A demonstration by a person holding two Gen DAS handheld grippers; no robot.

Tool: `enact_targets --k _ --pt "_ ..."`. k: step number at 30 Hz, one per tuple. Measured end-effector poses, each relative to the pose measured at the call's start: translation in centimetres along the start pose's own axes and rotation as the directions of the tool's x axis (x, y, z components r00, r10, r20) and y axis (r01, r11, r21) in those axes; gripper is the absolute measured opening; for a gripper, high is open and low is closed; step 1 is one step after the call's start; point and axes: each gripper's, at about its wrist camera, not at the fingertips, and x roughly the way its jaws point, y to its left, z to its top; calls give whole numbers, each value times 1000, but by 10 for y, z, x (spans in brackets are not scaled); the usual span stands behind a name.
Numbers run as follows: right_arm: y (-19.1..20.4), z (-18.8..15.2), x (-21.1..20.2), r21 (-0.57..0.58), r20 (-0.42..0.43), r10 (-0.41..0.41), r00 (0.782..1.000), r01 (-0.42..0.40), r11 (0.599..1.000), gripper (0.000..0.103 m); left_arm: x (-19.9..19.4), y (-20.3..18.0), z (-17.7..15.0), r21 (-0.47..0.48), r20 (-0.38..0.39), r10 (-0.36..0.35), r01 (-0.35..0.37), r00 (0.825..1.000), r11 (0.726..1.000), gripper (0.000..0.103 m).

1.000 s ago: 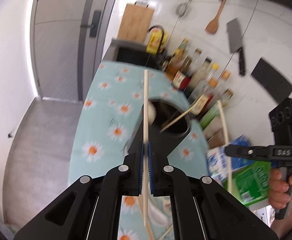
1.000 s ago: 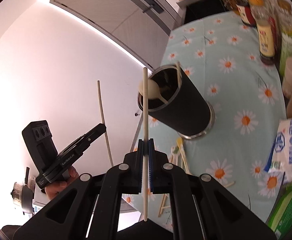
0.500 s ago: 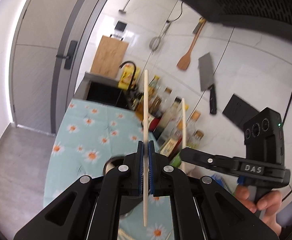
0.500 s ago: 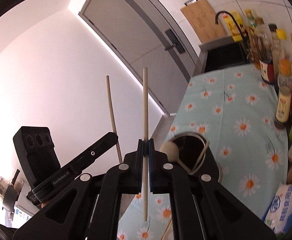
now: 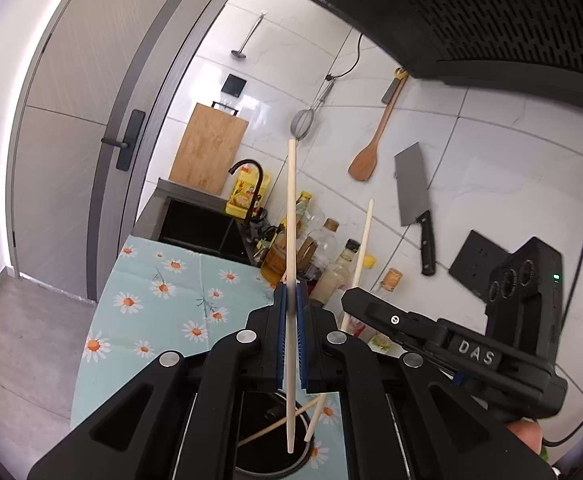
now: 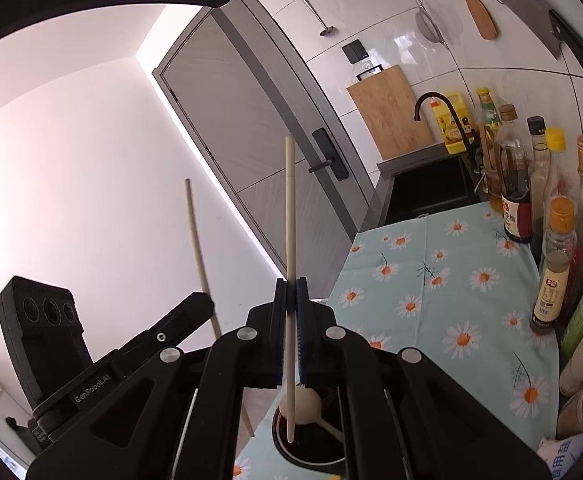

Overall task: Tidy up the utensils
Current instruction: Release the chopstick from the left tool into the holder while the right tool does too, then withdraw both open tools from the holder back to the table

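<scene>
My left gripper (image 5: 290, 292) is shut on a pale chopstick (image 5: 291, 216) held upright, its lower tip over the mouth of the black utensil holder (image 5: 275, 460). My right gripper (image 6: 290, 288) is shut on a second pale chopstick (image 6: 290, 208), also upright, its lower tip inside the holder's mouth (image 6: 311, 452). The holder has a white spoon (image 6: 305, 402) and a wooden stick (image 5: 279, 424) in it. Each gripper shows in the other's view: the right one (image 5: 431, 336) beside me, the left one (image 6: 123, 356) at lower left.
The counter wears a daisy-print cloth (image 6: 431, 280). Bottles of sauce and oil (image 6: 551, 280) line the wall side. A sink with black tap (image 5: 247, 184) is at the far end. A cleaver (image 5: 413, 192), wooden spatula (image 5: 371, 148) and strainer hang on the tiled wall.
Both grippers have tilted up and come down over the holder. The chopsticks' lower tips have dropped into the holder's mouth, and the two grippers stand closer together.
</scene>
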Motion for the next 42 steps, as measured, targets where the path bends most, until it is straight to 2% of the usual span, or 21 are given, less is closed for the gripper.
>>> enact_targets --k 3,9,17,19,20,21,23,33,42 --pt "-2 -10 15 -40 -22 -43 999 42 998 6 11 6 -6 -8 -20 13 -13 1000 1000 4" --pt "-15 -24 32 -19 -59 -64 996 63 998 6 26 13 -22 25 -50 47 -45 998 999 4" --pt "-19 -38 35 -8 -87 -83 993 82 997 6 36 17 -42 53 -67 67 -64 995 997 5" --pt "-20 -40 34 4 -106 -87 991 88 996 22 37 19 -45 39 -90 68 -64 994 997 6" --pt "-21 -42 33 14 -107 -82 991 84 996 23 36 21 -48 29 -102 83 -81 991 996 10" --pt "-21 -43 30 15 -107 -81 991 83 996 23 35 23 -49 21 -106 95 -93 990 995 22" --pt "-22 -44 26 24 -107 -80 991 83 996 24 30 26 -51 1 -110 88 -89 990 996 30" --pt "-21 -43 -16 75 -90 -56 994 62 995 29 -4 11 -50 23 -79 89 -88 993 996 30" --pt "-11 -57 -60 90 -114 -40 993 51 995 29 -37 -15 -54 77 -105 54 -46 993 996 30"
